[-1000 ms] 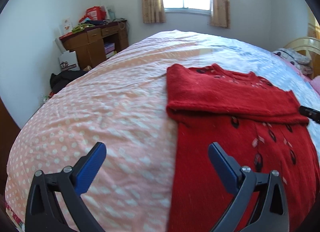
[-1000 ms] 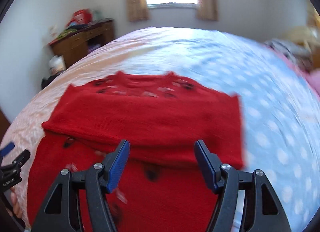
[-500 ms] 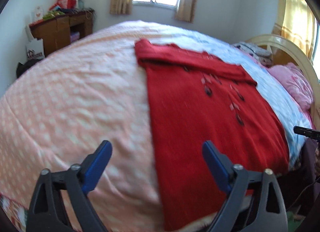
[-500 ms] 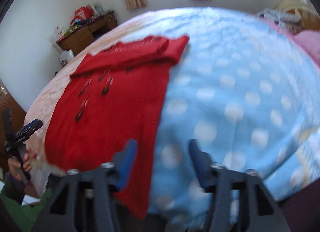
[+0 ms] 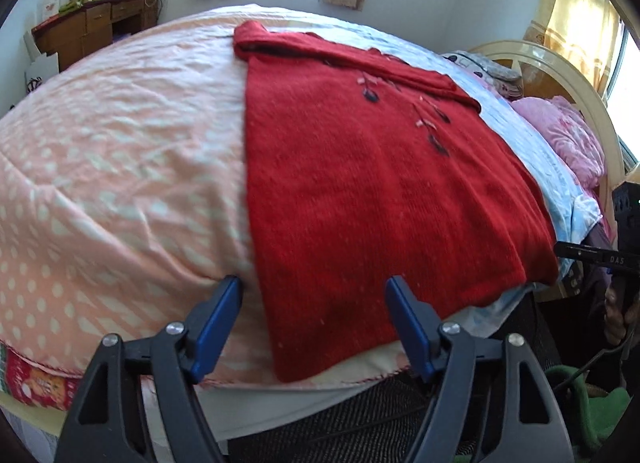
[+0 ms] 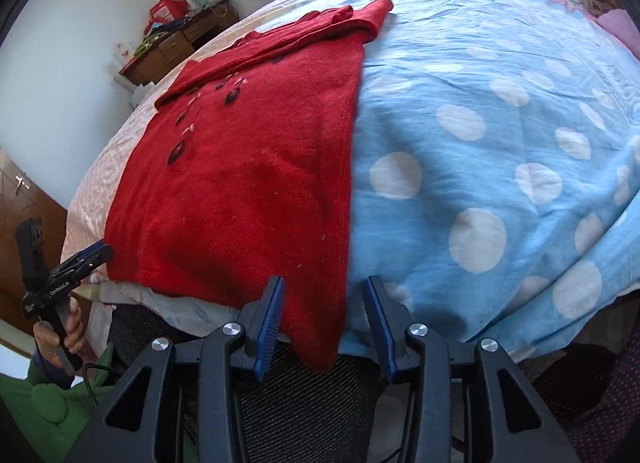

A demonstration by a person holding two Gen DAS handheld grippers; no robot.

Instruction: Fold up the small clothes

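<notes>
Left wrist view: red knitted sweater (image 5: 372, 191) lies flat on the bed (image 5: 120, 151), hem overhanging the near edge. Left gripper (image 5: 314, 327) and right gripper (image 6: 324, 323) gape empty at its corners. Uneven pinches risk skewing the fold.

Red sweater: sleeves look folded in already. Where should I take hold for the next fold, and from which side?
Grip the red sweater at its two bottom hem corners, coming from the foot of the bed. The hem overhangs that near edge, each open tool already frames a corner, and the hem would probably fold up toward the collar.
</notes>
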